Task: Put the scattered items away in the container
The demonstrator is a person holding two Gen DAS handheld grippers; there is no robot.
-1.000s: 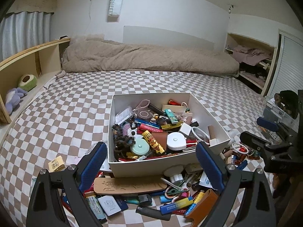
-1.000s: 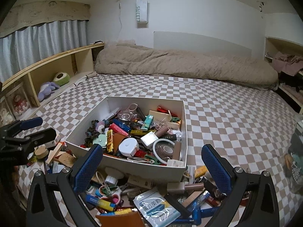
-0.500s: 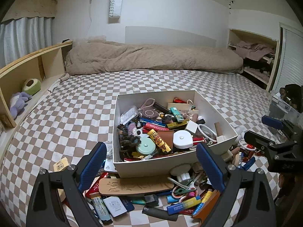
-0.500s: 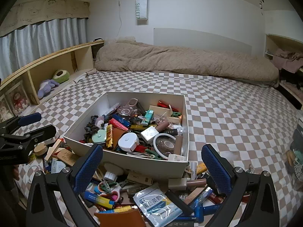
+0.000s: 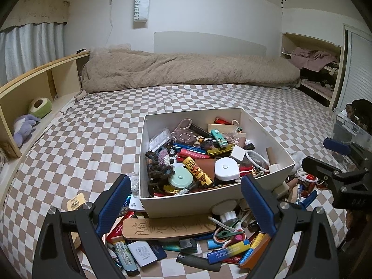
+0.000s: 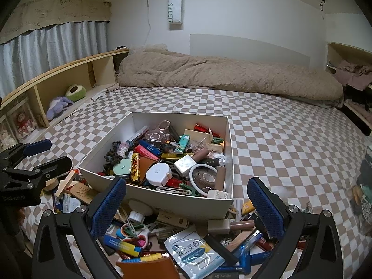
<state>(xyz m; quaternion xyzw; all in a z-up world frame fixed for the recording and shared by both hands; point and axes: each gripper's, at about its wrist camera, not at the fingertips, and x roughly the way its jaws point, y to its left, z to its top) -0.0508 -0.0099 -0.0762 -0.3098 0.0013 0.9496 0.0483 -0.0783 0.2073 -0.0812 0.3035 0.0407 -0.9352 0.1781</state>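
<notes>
The left tongs [image 5: 186, 202] stand wide with nothing between the blue pads, hanging above the clutter at the near side of the white box [image 5: 265, 132]. The box sits on the checked bedcover [image 5: 93, 139] straight ahead of both tongs, already heaped with small things: a mint round case [image 5: 180, 176], a white round case [image 5: 226, 168], a yellow tube [image 5: 196, 171] and a crocheted piece [image 5: 160, 160]. Just under the left tongs, touching the box's near wall, lies a long wooden tag [image 5: 168, 226]; nearer still are a white card [image 5: 143, 250] and a blue and yellow lighter [image 5: 229, 252]. The right tongs [image 6: 186, 204] are also wide and grip nothing; below them lie a clear packet with blue print [image 6: 194, 250], scissors [image 6: 137, 231] and a brown leather piece [image 6: 148, 268]. Far ahead of both, a beige quilt [image 6: 220, 76] lies along the wall.
</notes>
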